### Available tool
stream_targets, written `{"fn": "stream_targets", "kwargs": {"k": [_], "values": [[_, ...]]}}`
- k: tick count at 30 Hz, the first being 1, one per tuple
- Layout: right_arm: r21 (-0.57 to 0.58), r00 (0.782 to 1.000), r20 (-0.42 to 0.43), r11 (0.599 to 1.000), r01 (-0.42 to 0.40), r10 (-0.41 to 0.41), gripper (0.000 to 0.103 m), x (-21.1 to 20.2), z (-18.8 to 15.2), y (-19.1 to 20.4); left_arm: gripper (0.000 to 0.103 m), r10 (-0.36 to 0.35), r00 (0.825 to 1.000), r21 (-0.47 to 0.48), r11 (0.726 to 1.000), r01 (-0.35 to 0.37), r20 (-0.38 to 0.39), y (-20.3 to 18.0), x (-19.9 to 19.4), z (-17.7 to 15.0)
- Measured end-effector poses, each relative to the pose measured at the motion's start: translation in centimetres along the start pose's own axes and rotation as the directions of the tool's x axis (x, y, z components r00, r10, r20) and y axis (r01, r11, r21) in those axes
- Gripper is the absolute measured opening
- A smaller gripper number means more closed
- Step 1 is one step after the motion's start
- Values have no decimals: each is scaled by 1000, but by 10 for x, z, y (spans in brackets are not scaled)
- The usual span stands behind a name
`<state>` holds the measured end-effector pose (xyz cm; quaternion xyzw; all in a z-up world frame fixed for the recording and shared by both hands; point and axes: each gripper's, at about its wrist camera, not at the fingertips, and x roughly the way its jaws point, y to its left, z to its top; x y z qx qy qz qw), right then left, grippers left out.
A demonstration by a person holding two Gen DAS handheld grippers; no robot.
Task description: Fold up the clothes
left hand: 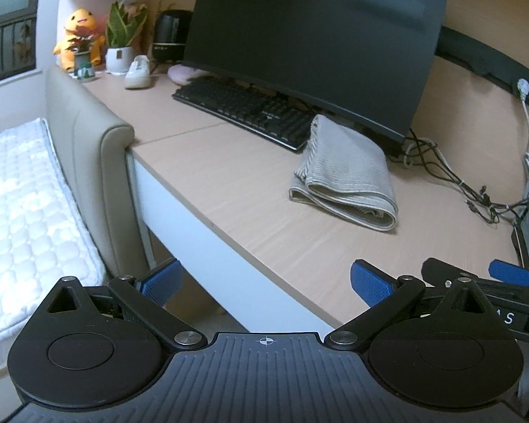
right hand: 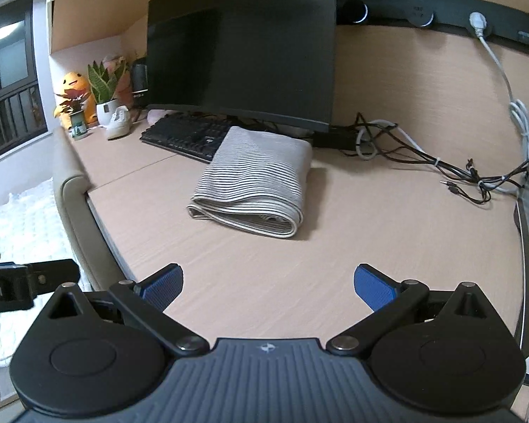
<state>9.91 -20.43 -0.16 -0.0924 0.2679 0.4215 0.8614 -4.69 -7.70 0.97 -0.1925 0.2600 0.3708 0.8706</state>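
Both grippers, the left gripper (left hand: 266,283) and the right gripper (right hand: 268,287), are hanging wide open and empty at the lower frame, while the folded striped garment (right hand: 254,185) is lying at centre on the desk (right hand: 370,229).

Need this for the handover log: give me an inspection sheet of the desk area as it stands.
Surface: wooden desk, bare in front of both claws.
Job's things: striped garment lies folded on the desk, its far end against the keyboard.
Clutter: monitor, white shoe, potted plant, orange plush toy, black speaker.
Grippers: left claw open, holding nothing, at the desk's front edge; right claw open, holding nothing, over the desk.
Cables: tangled black cables right of the monitor; white cable plugged into the wall rail.
Surroundings: beige headboard and white quilted bedding left of the desk.
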Motion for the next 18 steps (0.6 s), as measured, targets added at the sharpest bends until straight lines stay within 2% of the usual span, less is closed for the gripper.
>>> {"fn": "stream_targets", "kwargs": {"k": [10, 18], "values": [[-21, 1000, -14, 1000, -8, 7, 103, -1, -2, 8, 103, -2, 1000, 6, 1000, 2, 14, 2, -4, -4], [-17, 1000, -22, 1000, -10, 9, 103, 0, -2, 8, 103, 23, 1000, -8, 1000, -23, 8, 9, -2, -6]]}}
